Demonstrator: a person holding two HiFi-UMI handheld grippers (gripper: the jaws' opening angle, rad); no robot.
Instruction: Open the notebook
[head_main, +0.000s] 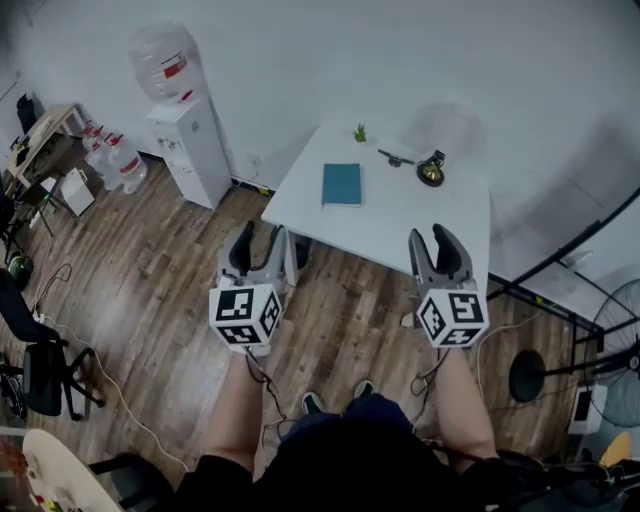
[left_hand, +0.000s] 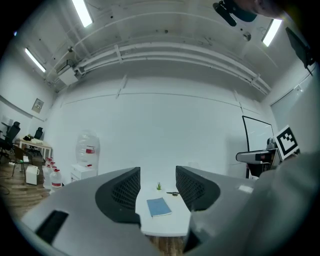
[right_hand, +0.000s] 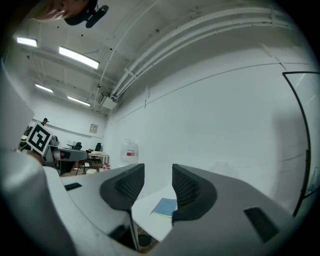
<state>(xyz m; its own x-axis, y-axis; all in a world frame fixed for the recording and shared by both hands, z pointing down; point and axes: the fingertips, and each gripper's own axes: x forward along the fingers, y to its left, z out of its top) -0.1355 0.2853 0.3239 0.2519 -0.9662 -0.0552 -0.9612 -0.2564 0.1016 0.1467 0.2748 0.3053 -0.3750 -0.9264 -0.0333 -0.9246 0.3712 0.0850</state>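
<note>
The notebook (head_main: 341, 184) lies closed and flat on the white table (head_main: 440, 220), left of a small dark object (head_main: 431, 170) and just in front of a tiny plant (head_main: 359, 132). The left gripper (head_main: 262, 238) and right gripper (head_main: 440, 238) are held level at the table's near edge, well short of the notebook. Both have their jaws spread and empty, probably readied to steady the book and lift its cover.

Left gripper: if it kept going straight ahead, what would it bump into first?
Nothing nearby: the left gripper, jaws open, frames the white table and blue notebook. Probably the table's near edge comes first, though it might pass above.
</note>
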